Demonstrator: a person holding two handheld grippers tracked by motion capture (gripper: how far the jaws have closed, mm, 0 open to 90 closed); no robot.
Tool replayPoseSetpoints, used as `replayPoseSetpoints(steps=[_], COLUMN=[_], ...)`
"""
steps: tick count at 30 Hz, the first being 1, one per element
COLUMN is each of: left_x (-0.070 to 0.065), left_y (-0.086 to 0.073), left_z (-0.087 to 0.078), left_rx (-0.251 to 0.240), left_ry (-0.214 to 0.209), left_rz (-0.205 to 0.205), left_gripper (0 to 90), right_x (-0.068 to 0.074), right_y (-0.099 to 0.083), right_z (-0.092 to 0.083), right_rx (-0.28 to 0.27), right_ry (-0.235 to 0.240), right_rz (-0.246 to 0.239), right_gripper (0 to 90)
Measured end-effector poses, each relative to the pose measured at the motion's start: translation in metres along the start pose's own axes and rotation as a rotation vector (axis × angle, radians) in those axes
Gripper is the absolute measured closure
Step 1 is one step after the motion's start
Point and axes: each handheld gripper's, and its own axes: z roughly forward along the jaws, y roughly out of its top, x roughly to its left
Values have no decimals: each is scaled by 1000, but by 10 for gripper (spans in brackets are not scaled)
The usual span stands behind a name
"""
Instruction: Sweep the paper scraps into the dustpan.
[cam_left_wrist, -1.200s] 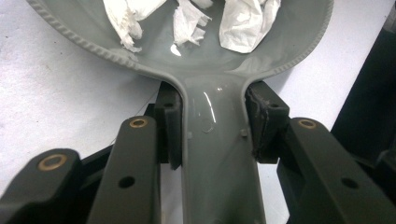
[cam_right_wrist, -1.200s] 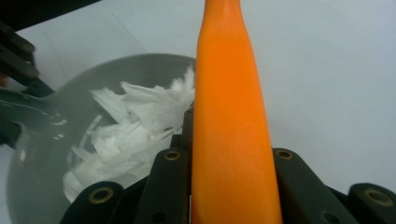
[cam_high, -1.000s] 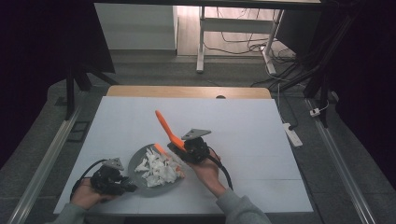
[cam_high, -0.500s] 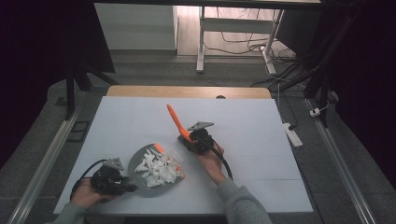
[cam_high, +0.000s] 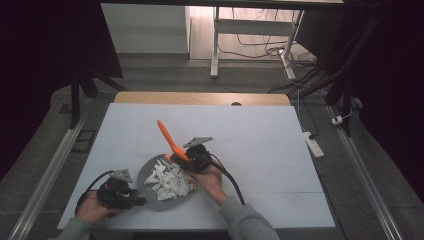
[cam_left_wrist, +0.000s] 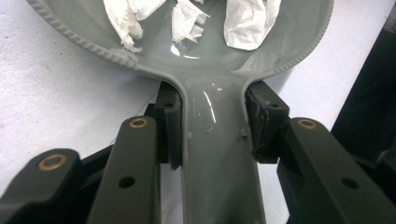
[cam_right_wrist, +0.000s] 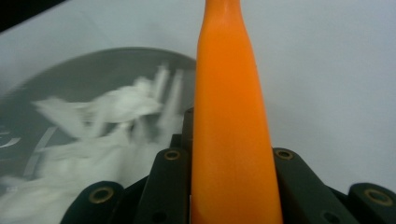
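Near the front edge of the bench, left of its middle, the left gripper is clamped on the flat handle of a grey dish that lies on the bench and holds torn white paper scraps. The right gripper, at the dish's far right rim, is closed on an orange utensil handle that slants up and away toward the bench's far edge.

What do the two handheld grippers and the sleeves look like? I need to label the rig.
Both the left gripper and the right gripper are black, each topped by a grey three-cornered plate and trailing a black cable. Their jaws are black links with brass-coloured pivot pins. The person wears grey sleeves.
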Motion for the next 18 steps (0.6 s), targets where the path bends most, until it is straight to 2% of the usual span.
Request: replayPoseSetpoints(steps=[5,7,11,18], left_x=[-1,-1,0,1], left_y=[0,0,0,-1], left_z=[0,0,-1,-2], left_rx=[0,-1,-9,-19], left_ry=[4,6,6,2], left_rz=[0,0,-2,0], left_gripper=[610,610,610,610], right_x=[25,33,39,23], right_y=[5,8,14,17], right_z=[-1,-3,-13,-29], right_rx=[15,26,-27,-84], right_ry=[86,88,55,7], right_rz=[-66,-121,-183,-137], right_gripper=[771,771,771,772])
